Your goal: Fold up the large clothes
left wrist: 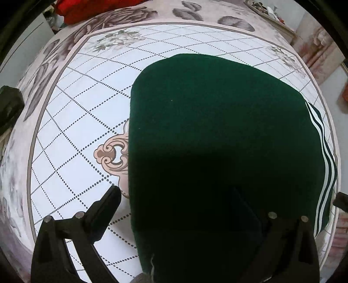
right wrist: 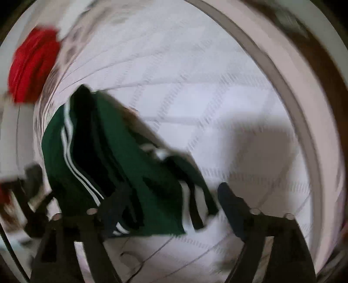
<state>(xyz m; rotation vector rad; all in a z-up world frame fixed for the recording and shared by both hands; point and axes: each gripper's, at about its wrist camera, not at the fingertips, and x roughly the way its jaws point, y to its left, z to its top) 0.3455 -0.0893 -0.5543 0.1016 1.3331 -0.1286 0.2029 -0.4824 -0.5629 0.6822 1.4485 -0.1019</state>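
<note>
Garment [left wrist: 217, 152], dark green, lies folded on the bedspread [left wrist: 71, 122] beneath our left gripper [left wrist: 182, 209], jaws spread; right gripper [right wrist: 171, 200] released beside it. We recommend squaring edges before regrasping.

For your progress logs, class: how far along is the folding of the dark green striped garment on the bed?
Done: the green garment lies doubled into a flat, compact block on the patterned bedspread. In hand: nothing; the right gripper and left gripper stand open above it. Left: possibly a final fold; the red clothing lies bunched at the bed's far edge.
</note>
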